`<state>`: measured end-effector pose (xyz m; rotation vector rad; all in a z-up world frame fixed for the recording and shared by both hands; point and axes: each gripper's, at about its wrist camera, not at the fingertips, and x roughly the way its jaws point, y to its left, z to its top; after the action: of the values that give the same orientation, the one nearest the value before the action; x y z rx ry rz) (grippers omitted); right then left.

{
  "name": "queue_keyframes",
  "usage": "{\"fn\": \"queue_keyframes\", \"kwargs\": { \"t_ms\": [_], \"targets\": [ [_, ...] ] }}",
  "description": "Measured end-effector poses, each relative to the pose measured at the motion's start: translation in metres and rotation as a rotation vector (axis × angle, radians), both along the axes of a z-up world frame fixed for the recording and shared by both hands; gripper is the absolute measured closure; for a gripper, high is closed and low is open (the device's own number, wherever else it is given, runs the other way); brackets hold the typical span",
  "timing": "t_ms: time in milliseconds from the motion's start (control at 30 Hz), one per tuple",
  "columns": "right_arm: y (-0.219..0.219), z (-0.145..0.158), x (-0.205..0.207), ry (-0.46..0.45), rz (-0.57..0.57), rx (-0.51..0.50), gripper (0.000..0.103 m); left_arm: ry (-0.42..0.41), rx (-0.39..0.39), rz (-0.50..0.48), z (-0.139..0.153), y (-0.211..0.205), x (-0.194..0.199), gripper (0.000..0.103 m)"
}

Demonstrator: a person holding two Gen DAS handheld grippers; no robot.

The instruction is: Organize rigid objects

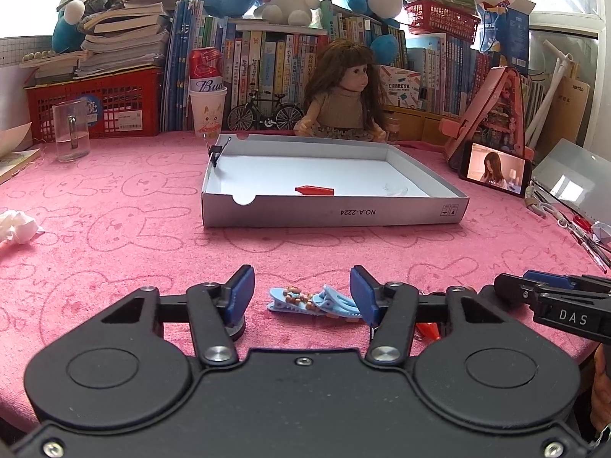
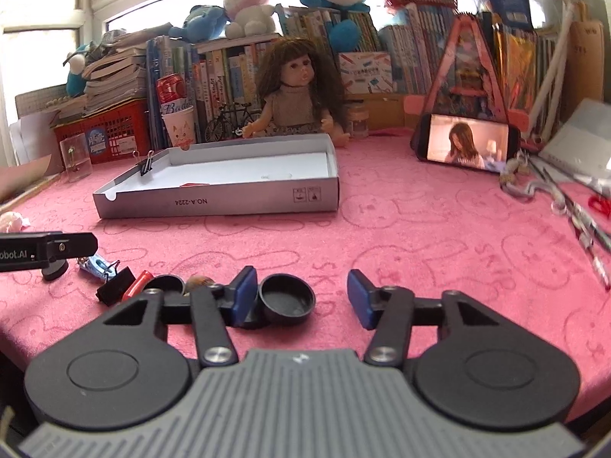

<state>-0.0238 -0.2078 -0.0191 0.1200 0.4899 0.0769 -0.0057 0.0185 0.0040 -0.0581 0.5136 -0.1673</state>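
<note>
Left gripper (image 1: 301, 295): low over the pink surface (image 1: 114, 229), jaws spread wide with nothing between the pads yet; the blue hair clips (image 1: 313, 301) lie on the cloth in the gap, nearer the right-hand pad, so it looks lined up to close on them.
Right gripper (image 2: 301, 294): jaws also wide apart and empty; a black round cap (image 2: 286, 303) sits just inside its left pad, apparently the next pick.
Loose pile: a black binder clip (image 2: 114, 290), a red tube-like piece (image 2: 137, 286) and a second dark cap (image 2: 166, 284) lie close together between the 2 grippers, at the near edge of the surface.
Box (image 1: 332, 215): a shallow open grey box, well apart from the pile toward the back; probably the place for sorted things, since a red piece (image 1: 314, 191) and something clear (image 1: 395, 190) already lie inside.
Clip on box wall: 1 binder clip (image 1: 215, 151) grips the left wall, handles up.
Open room: bare cloth from the grippers to the box front; the low wall must be cleared by lifting.
Edges to mind: glass cup (image 1: 71, 131) far left, phone (image 1: 494, 168) and pens (image 1: 584, 236) right, doll (image 1: 345, 91) touching the box's back wall.
Crowding: the 2 grippers sit close side by side, so I think one should move at a time.
</note>
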Motion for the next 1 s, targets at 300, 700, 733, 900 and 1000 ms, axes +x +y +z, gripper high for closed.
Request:
{"fn": "queue_keyframes", "kwargs": {
  "t_ms": [300, 700, 733, 900, 1000],
  "targets": [
    [0.001, -0.001, -0.003, -0.017, -0.011, -0.006, 0.066, -0.002, 0.0, -0.029, 0.0, -0.006, -0.003, 0.056],
    [0.001, -0.001, -0.002, -0.01, -0.027, -0.014, 0.065, 0.016, 0.018, -0.101, -0.006, -0.019, -0.004, 0.065],
    [0.001, -0.001, -0.002, -0.01, -0.028, -0.014, 0.065, 0.012, 0.027, -0.101, -0.006, -0.022, -0.005, 0.065],
    [0.001, -0.001, -0.002, -0.009, -0.029, -0.012, 0.065, 0.016, 0.032, -0.094, -0.006, -0.023, -0.003, 0.08],
    [0.001, -0.001, -0.002, -0.009, -0.029, -0.012, 0.065, 0.017, 0.034, -0.079, -0.006, -0.021, -0.003, 0.088]
  ]
}}
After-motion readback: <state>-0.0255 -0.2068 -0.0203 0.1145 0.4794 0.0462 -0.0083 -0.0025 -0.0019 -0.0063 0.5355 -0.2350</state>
